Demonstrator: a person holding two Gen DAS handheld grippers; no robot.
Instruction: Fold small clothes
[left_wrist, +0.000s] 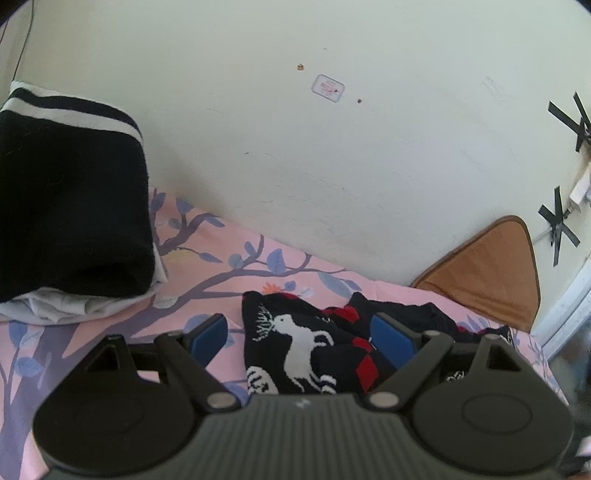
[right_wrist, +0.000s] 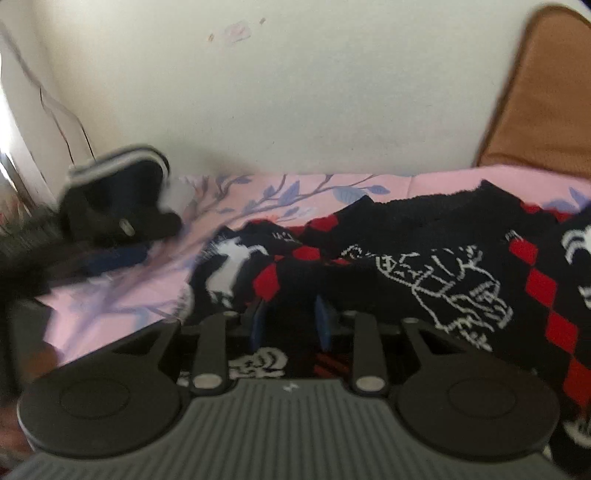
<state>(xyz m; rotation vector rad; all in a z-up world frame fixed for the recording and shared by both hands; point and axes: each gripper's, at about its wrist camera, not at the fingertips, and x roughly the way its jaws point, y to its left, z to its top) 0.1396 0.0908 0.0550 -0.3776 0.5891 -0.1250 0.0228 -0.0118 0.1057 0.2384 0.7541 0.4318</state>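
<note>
A black knit sweater (left_wrist: 306, 343) with white deer and red diamonds lies crumpled on the pink floral bedsheet (left_wrist: 229, 266). My left gripper (left_wrist: 299, 338) hovers over its left end, jaws wide open, and the pads do not press the cloth. In the right wrist view the sweater (right_wrist: 424, 258) spreads to the right. My right gripper (right_wrist: 290, 325) has its blue pads close together on a dark fold at the sweater's near edge. The left gripper shows blurred at the left there, with one blue pad (right_wrist: 114, 258) visible.
A folded pile (left_wrist: 66, 206), a black garment with white stripes on a white one, sits at the back left of the bed. A brown cushion (left_wrist: 491, 273) leans on the pale wall (left_wrist: 295, 147) at the right. Black tape crosses (left_wrist: 557, 225) mark the wall.
</note>
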